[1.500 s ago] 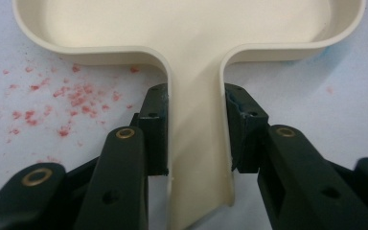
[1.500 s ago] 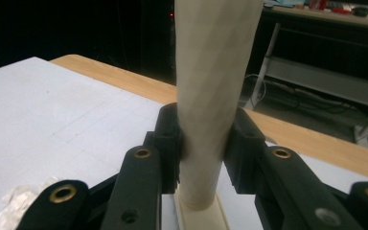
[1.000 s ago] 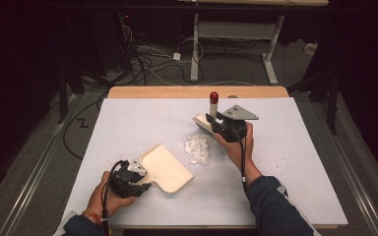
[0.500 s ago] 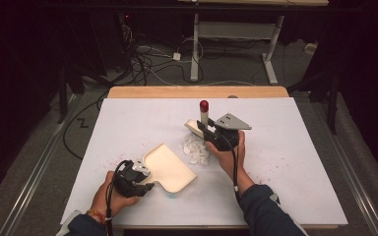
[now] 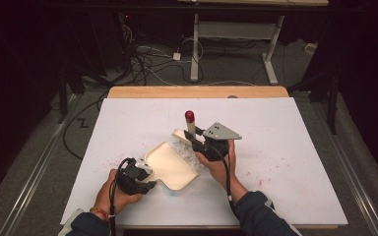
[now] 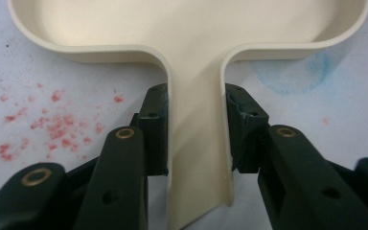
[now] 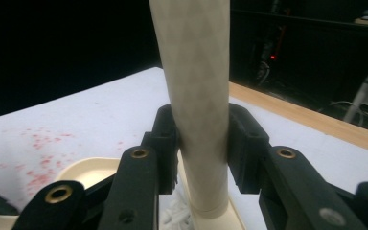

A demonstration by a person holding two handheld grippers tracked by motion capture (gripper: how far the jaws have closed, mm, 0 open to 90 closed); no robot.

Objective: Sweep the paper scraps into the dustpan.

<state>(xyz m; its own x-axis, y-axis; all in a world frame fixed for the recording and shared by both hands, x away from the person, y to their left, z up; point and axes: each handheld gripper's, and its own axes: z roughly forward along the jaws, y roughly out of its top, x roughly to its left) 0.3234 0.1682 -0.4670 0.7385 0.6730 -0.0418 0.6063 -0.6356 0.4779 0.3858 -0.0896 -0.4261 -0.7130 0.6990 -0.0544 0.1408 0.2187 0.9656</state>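
Left tongs (image 5: 145, 178), near the front edge of the white worktop (image 5: 295, 147), are closed on the flat handle of a cream dustpan (image 5: 172, 164); in the left gripper view the pads press both sides of that handle (image 6: 196, 143), and the pan's tray opens away from the jaws. The dustpan lies flat on the worktop, its mouth turned toward the middle.

Right tongs (image 5: 197, 142) are closed on the pale handle of a small brush (image 5: 190, 128) with a red tip, which stands nearly upright just beyond the dustpan's far edge. In the right gripper view the pads clamp the round handle (image 7: 199, 96) on both sides, and the brush head sits below them, beside the rim of the dustpan (image 7: 91, 167).

A small heap of white scraps (image 5: 184, 150) lies between the brush head and the dustpan's mouth, touching or nearly touching both.

Red speckles (image 6: 52, 129) stain the worktop beside the dustpan handle, and a faint blue smudge (image 6: 292, 72) lies on its other side. No brand, label or legible writing appears on the dustpan, the brush or the tongs.
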